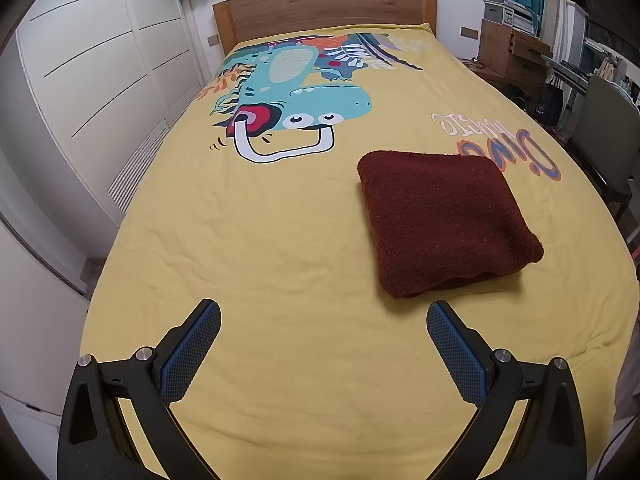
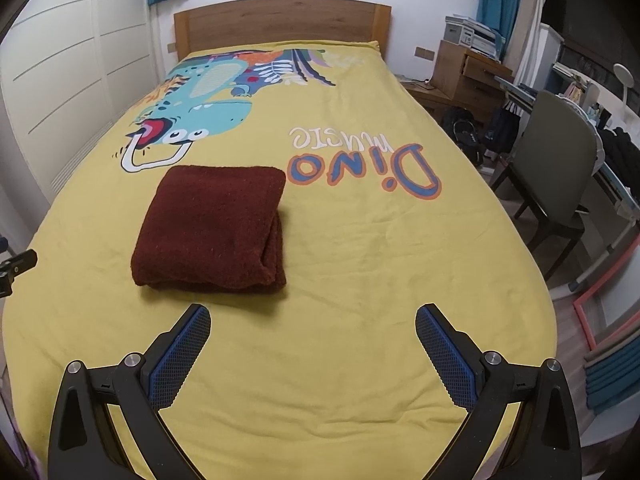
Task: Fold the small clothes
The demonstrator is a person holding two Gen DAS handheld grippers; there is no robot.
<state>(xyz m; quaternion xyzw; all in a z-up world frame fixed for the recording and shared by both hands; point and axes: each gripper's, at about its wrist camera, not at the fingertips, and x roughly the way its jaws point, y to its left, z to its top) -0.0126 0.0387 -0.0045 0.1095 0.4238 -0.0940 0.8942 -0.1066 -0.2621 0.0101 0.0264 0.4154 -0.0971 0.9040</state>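
Note:
A dark red fuzzy garment [image 1: 446, 220] lies folded into a thick square on the yellow dinosaur bedspread [image 1: 260, 248]. It also shows in the right wrist view [image 2: 212, 228], left of centre. My left gripper [image 1: 323, 316] is open and empty, hovering over bare sheet just in front and to the left of the garment. My right gripper [image 2: 313, 320] is open and empty, in front and to the right of the garment. Part of the left gripper [image 2: 16, 266] shows at the left edge of the right wrist view.
A wooden headboard [image 1: 324, 8] stands at the far end. White wardrobe doors [image 1: 92, 80] line the left side. A chair [image 2: 560, 172], desk and bags [image 2: 464, 128] stand right of the bed. The bed's right edge [image 2: 536, 280] is close.

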